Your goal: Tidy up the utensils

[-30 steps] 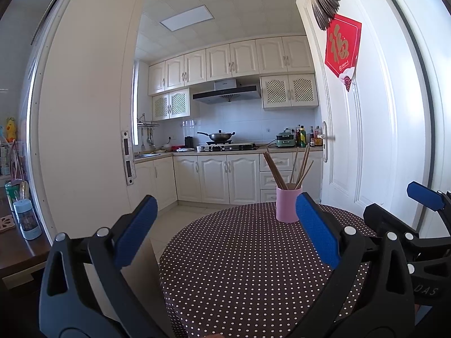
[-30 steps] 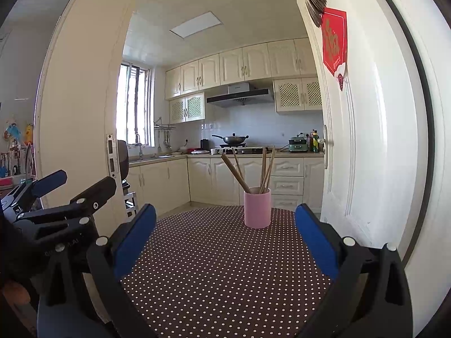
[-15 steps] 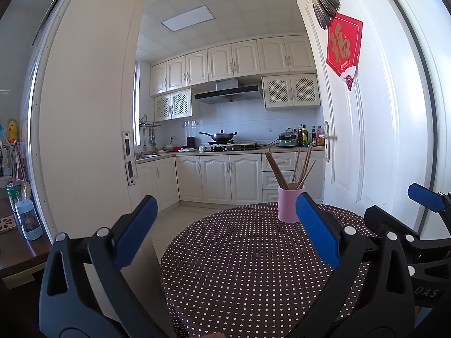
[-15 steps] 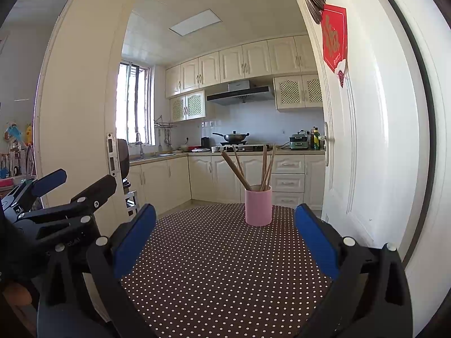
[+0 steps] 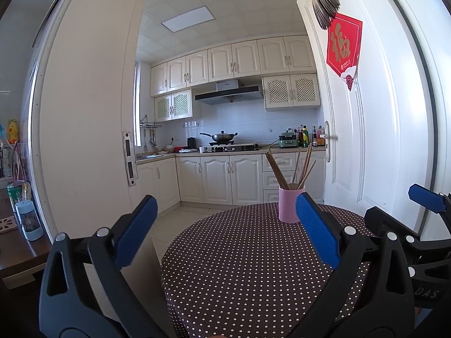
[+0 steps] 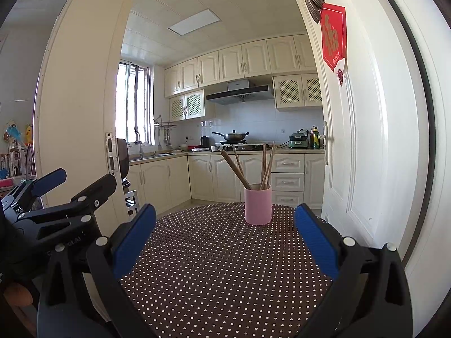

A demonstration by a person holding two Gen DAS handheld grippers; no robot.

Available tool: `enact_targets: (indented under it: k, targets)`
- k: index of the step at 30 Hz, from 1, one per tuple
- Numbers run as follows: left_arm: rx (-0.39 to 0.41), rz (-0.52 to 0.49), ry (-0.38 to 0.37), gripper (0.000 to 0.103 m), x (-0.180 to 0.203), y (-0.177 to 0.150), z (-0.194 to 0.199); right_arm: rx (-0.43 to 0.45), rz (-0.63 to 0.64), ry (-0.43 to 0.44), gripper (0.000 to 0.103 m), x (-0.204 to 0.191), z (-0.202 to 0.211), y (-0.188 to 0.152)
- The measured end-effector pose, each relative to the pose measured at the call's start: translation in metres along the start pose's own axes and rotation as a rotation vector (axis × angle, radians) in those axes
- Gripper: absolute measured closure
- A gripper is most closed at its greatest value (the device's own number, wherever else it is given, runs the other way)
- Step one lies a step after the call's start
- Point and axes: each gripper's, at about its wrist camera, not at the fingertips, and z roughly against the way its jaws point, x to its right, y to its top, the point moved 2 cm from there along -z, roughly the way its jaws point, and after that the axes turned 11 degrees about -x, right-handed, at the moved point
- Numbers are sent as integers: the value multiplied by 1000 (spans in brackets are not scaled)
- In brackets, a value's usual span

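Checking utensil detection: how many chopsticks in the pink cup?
About 6 chopsticks, all standing in the pink cup at the far side of the dotted table: some lean left, the rest lean right. They overlap, so the count is uncertain.

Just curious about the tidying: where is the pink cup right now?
The pink cup stands upright at the far side of the dotted table, chopsticks inside, near the white door.

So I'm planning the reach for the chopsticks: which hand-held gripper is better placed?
Probably the right hand-held gripper: the pink cup of chopsticks sits nearly centred between its open fingers. In the left hand-held gripper view the cup is off to the right, partly behind one finger.
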Motion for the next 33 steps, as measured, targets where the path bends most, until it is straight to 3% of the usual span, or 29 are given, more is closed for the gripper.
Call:
enact_targets:
  k: [33]
  targets:
    - [5,-3,4,7,0,-4,2,-14,-12,5,8,-6,2,-6]
